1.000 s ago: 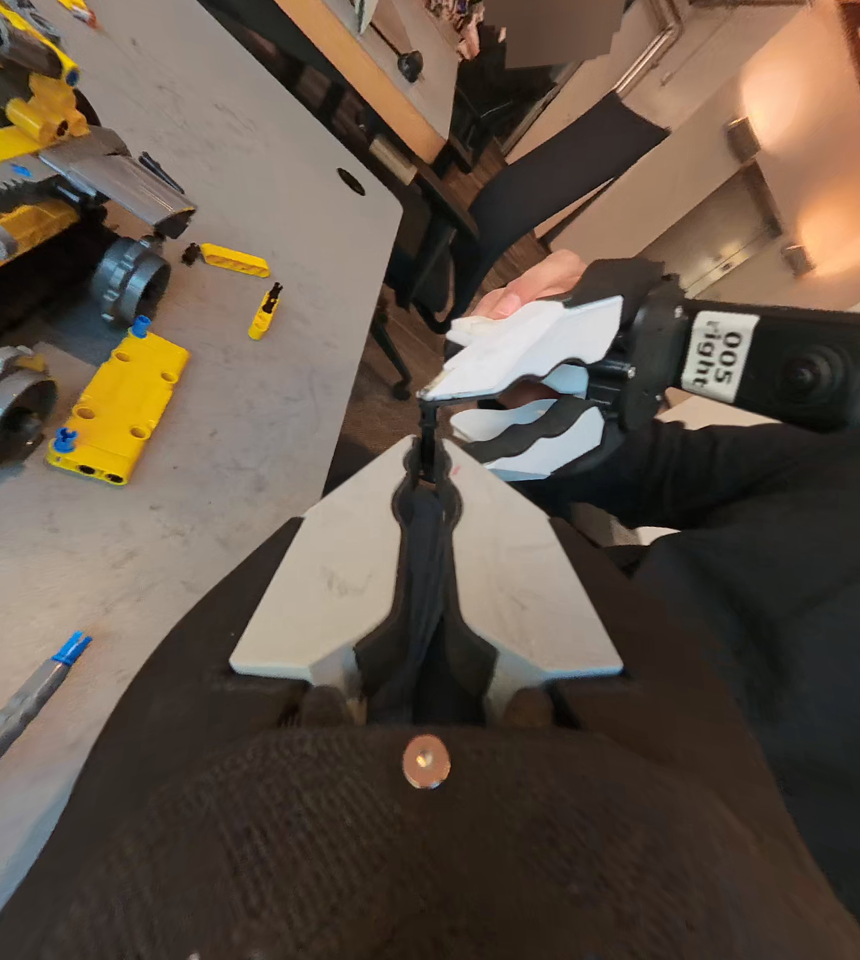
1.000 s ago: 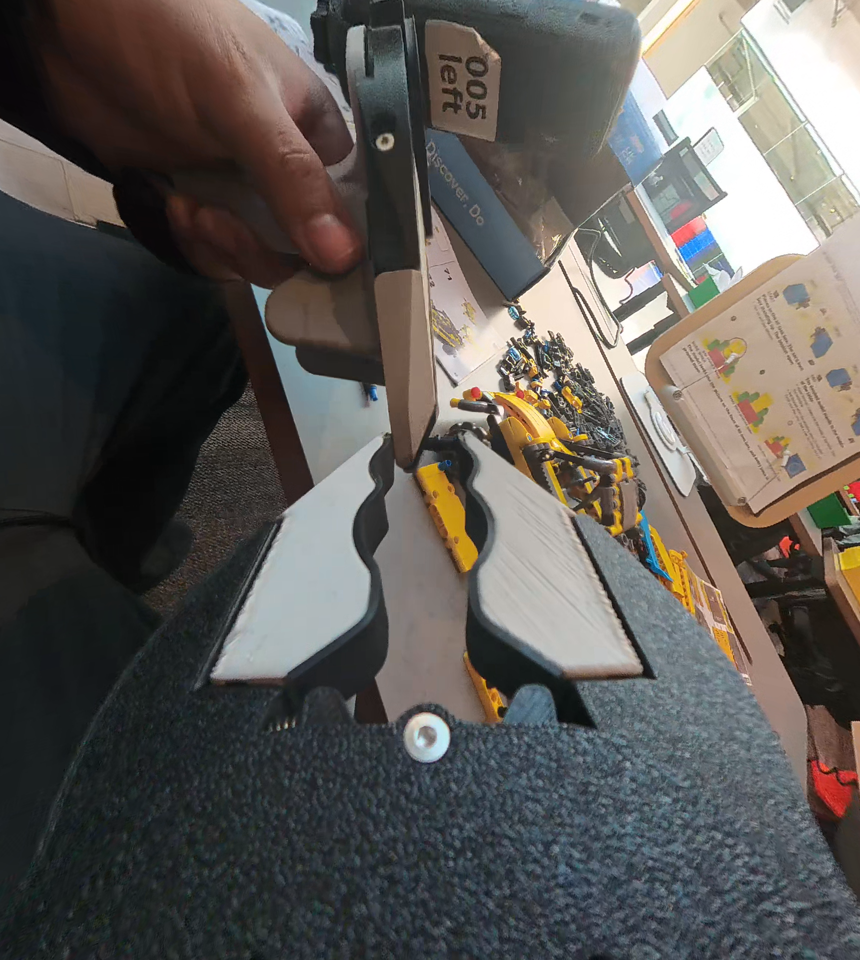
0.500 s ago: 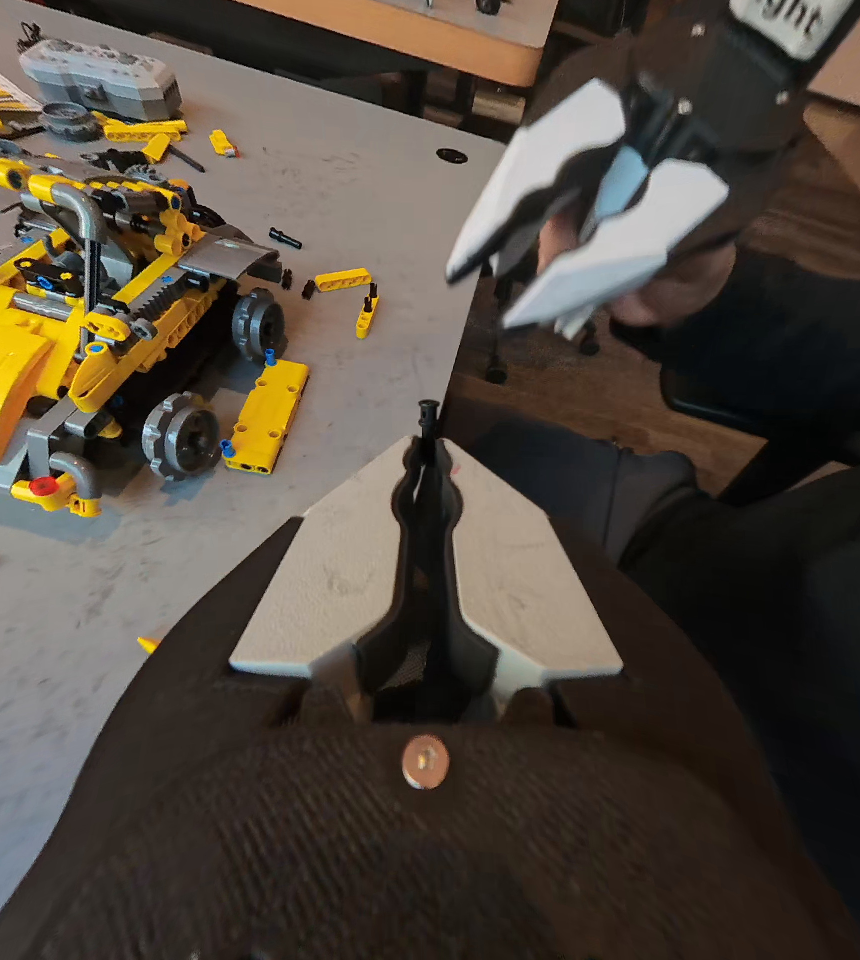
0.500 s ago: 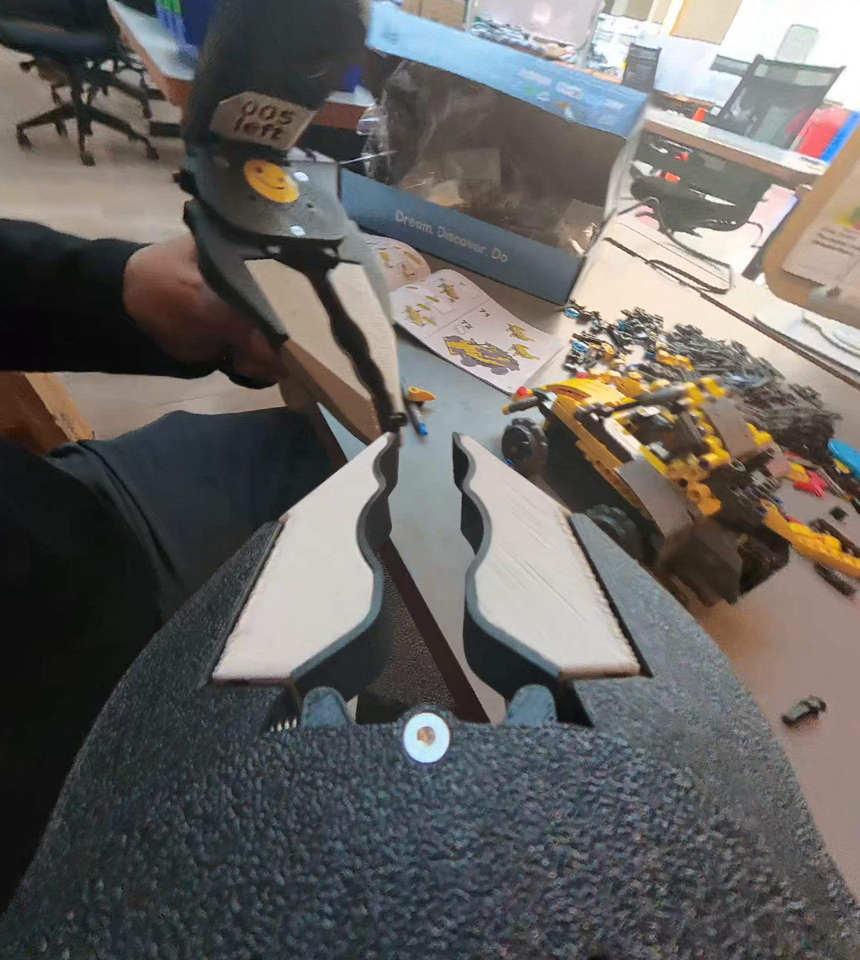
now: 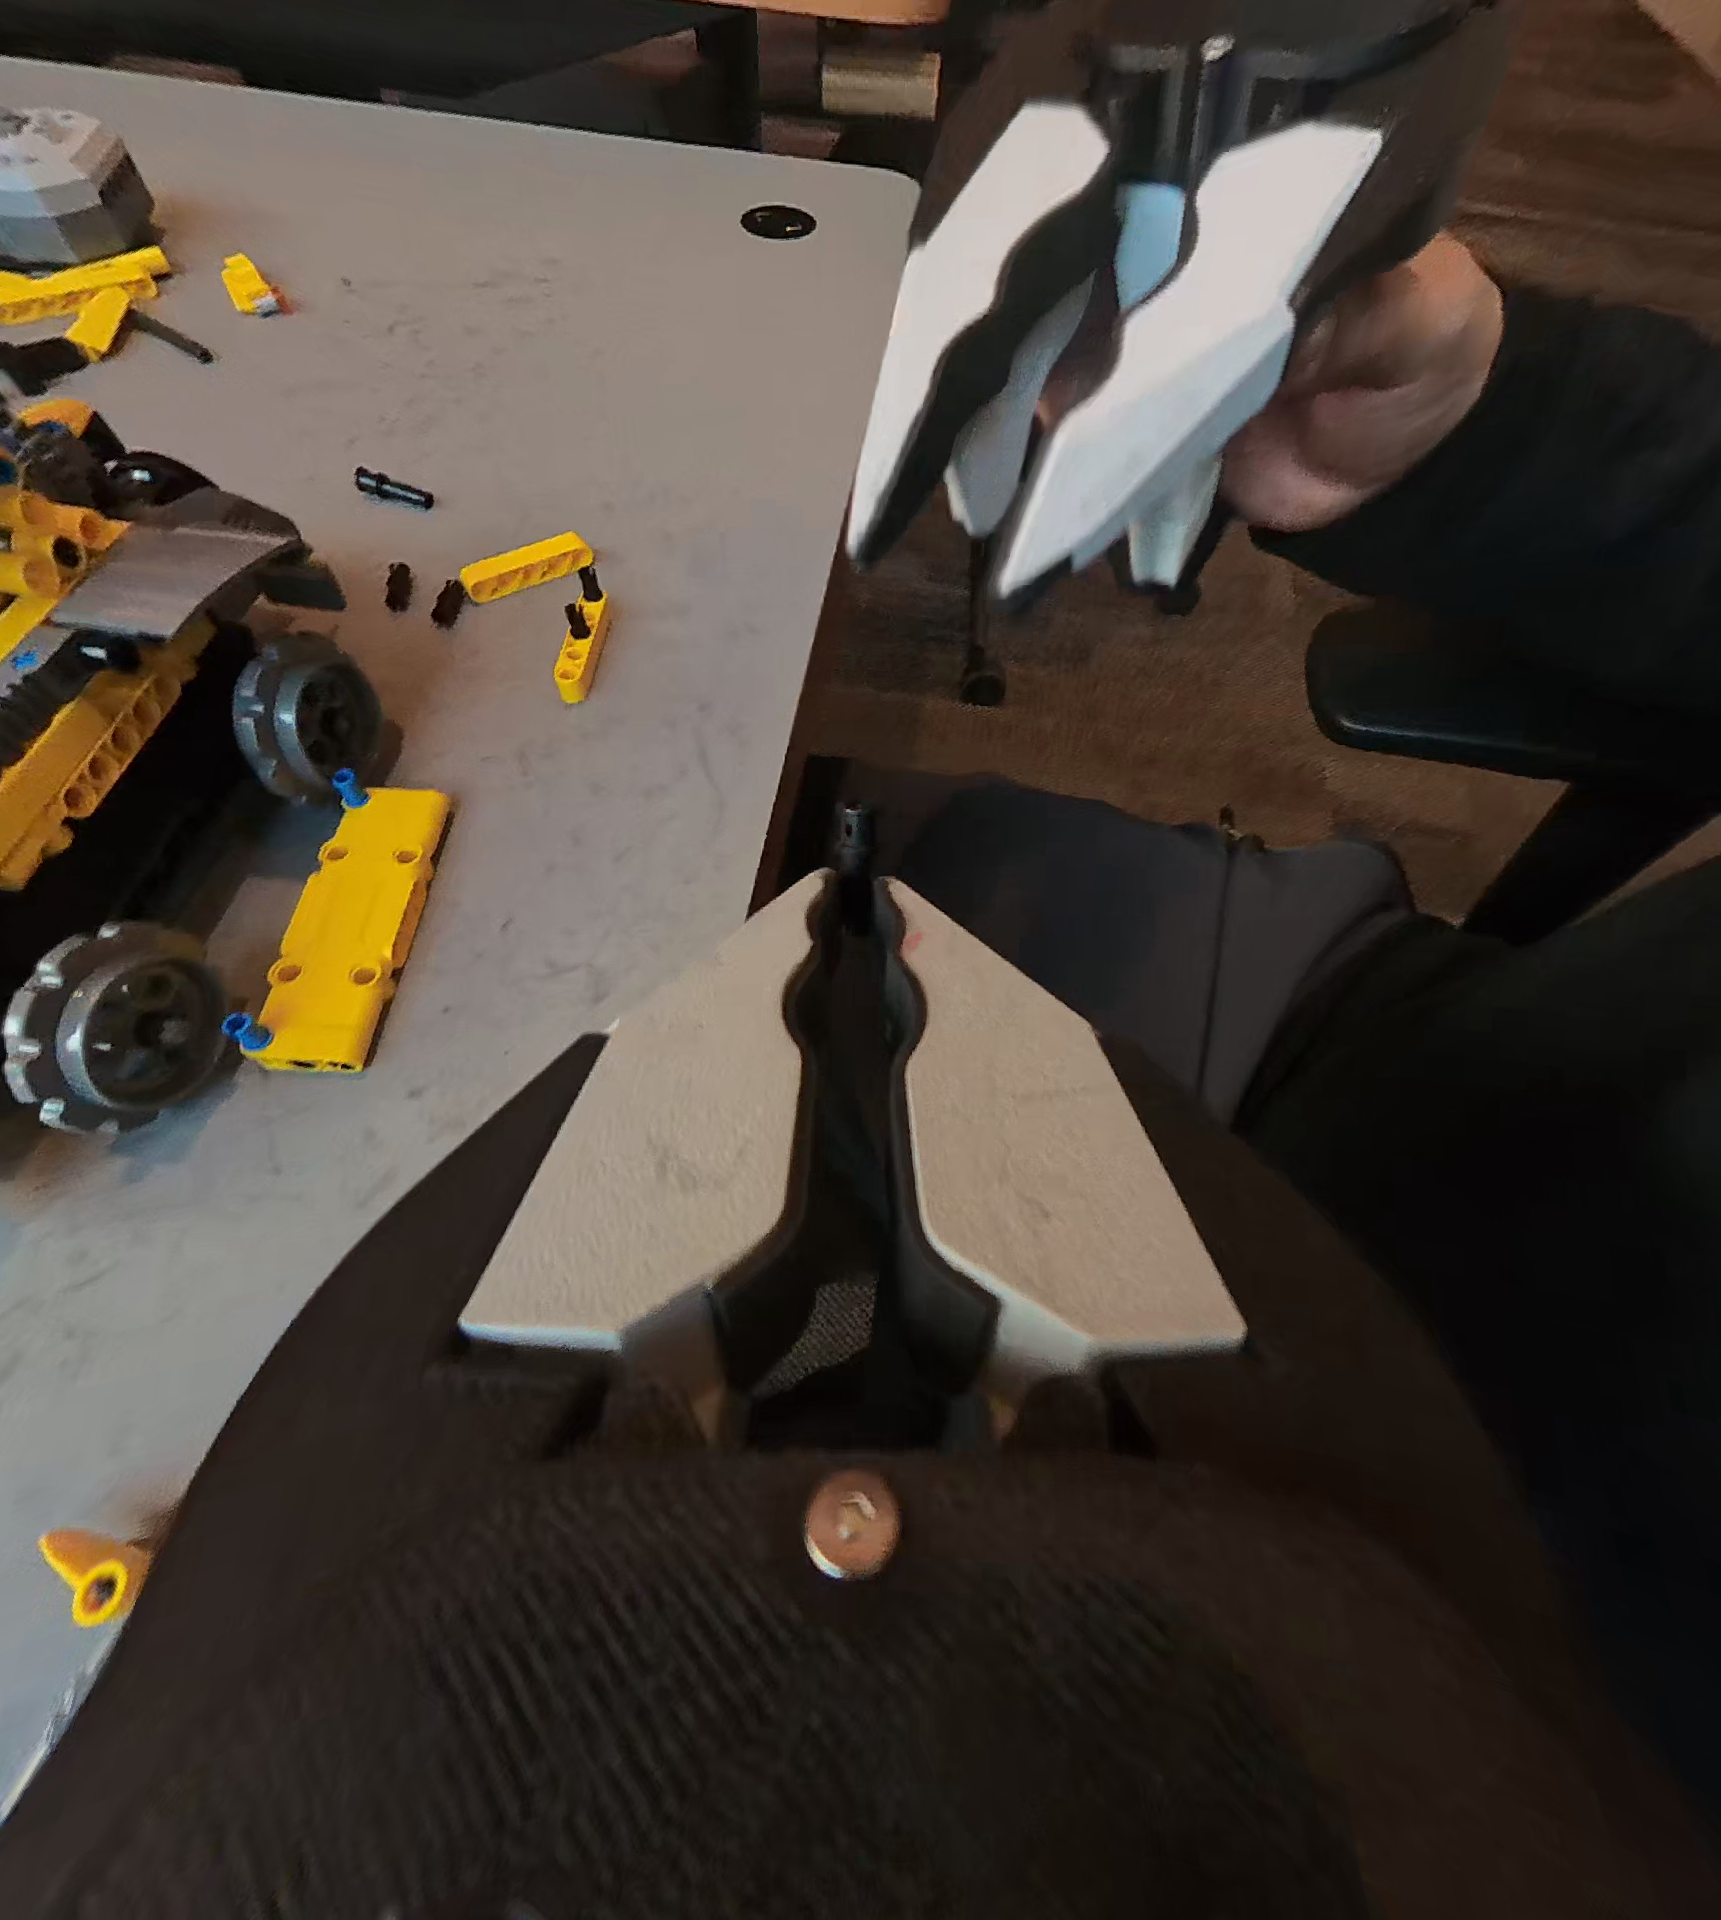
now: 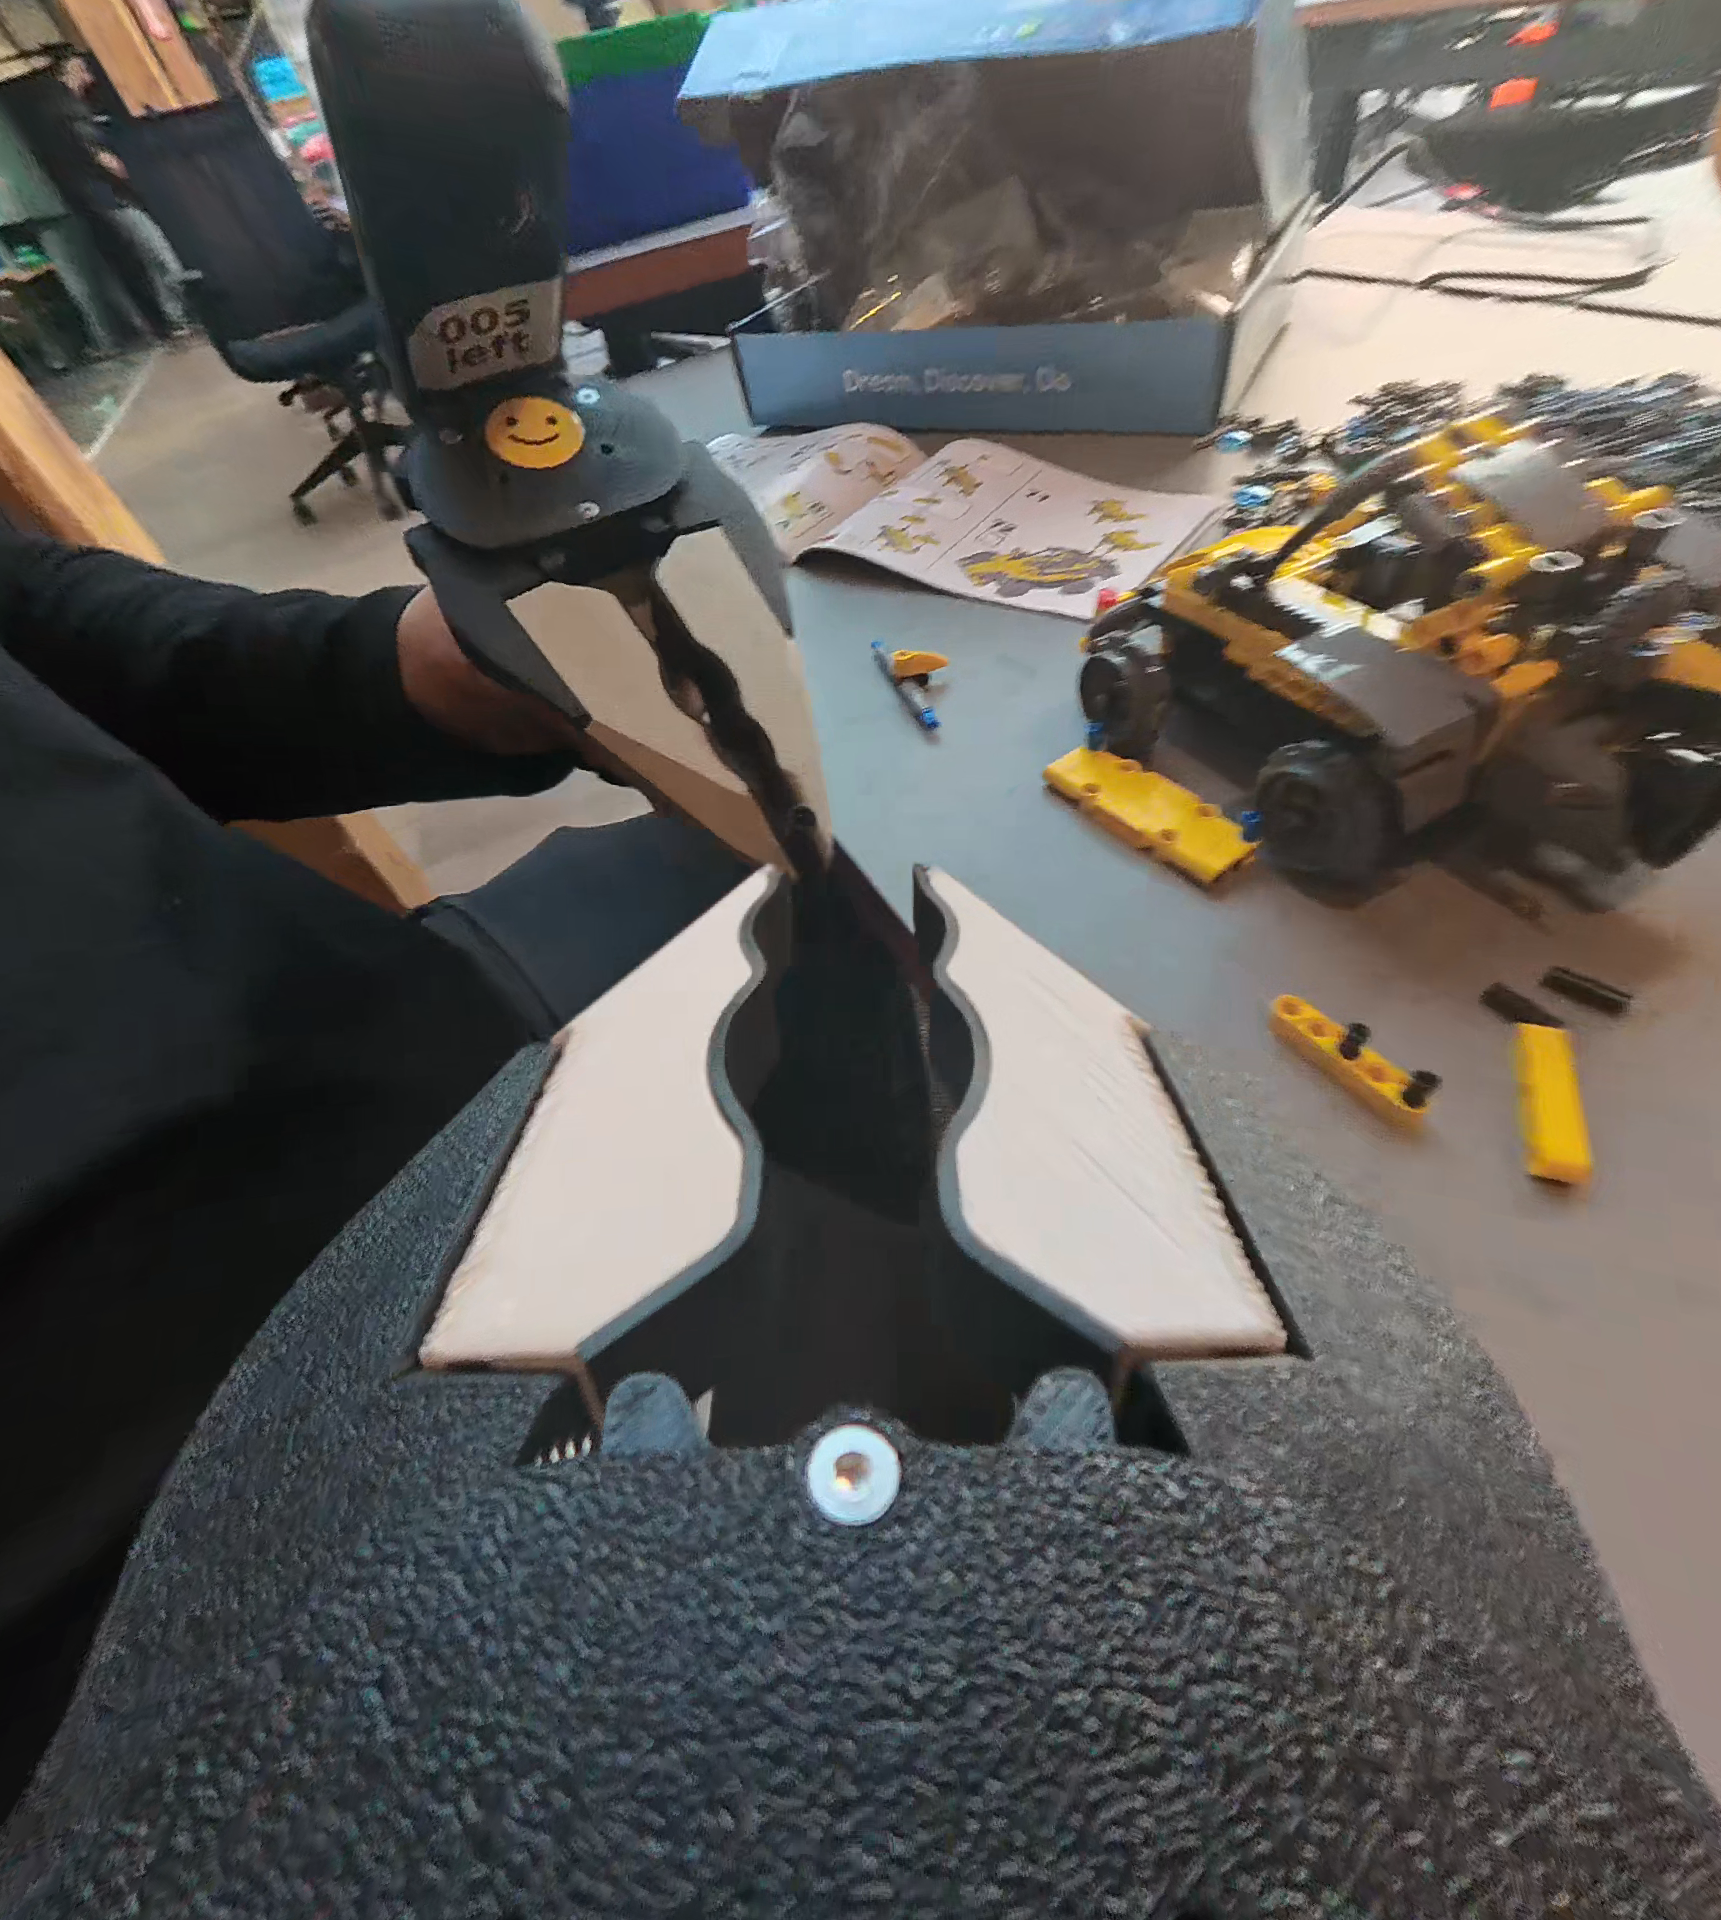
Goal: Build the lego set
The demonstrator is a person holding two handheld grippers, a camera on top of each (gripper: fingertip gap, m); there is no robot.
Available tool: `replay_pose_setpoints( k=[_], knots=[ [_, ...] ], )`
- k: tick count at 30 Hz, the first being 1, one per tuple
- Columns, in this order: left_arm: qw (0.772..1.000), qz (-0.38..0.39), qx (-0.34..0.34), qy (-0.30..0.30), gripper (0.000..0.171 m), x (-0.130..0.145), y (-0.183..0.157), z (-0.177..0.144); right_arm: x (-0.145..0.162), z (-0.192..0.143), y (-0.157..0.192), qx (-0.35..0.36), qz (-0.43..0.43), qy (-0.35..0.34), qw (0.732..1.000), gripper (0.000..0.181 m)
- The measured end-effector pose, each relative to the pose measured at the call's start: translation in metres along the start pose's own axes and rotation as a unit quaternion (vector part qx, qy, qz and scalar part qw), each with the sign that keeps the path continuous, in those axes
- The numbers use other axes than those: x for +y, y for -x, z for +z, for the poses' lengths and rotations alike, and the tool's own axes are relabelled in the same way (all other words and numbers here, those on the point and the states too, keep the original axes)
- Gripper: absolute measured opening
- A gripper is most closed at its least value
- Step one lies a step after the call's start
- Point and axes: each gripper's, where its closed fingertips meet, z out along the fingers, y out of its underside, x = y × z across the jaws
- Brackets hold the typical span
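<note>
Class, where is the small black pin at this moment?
In the left wrist view the black pin sticks out from the closed tips of the left gripper, off the grey table's right edge, below the open right gripper.

The yellow and black brick-built vehicle [image 5: 56, 727] is cut off by the left wrist view's left edge, and in the right wrist view it is motion-blurred. The heap of small dark loose parts [image 6: 1614, 416] behind it is too smeared to tell apart. The blue cardboard box [image 6: 981, 374] runs off the top edge.
</note>
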Motion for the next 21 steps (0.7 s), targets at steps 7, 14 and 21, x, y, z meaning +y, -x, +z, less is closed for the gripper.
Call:
replay_pose_setpoints(
  k=[7,14,21],
  knots=[
    [0.999,0.029,-0.04,0.002,0.001,-0.003,-0.003,0.008,0.015,0.029,0.014,-0.027,0.03,0.025,0.999,0.027],
    [0.995,0.065,-0.075,0.015,0.002,0.001,-0.004,0.014,0.015,0.032,0.009,-0.019,0.052,0.018,0.998,0.016],
    [0.991,0.1,-0.091,0.015,0.001,0.0,-0.005,0.014,0.018,0.034,0.011,-0.027,0.059,0.02,0.998,0.014]
  ],
)
